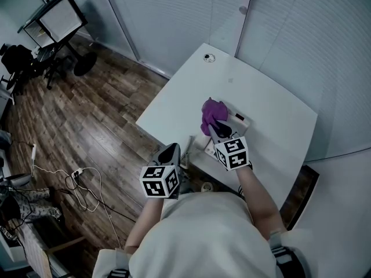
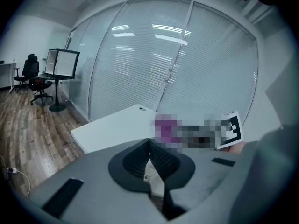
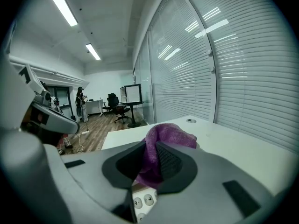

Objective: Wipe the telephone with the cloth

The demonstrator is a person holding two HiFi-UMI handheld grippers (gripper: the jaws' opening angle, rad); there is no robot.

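The left gripper point(image 2: 149, 149) is held by the near left edge of the white worktop point(image 1: 278, 114), its jaws together with nothing identifiable gripped. To its right, the purple cloth point(image 3: 170, 133) is clamped in the jaws of the right gripper point(image 3: 150, 158) over the telephone point(image 3: 141, 202), whose keys show just below. Wiping is judged under way, though how much is left cannot be told.

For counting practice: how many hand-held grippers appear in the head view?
2. Left hand-held gripper: at the table's near edge. Right hand-held gripper: shut on the purple cloth over the telephone.
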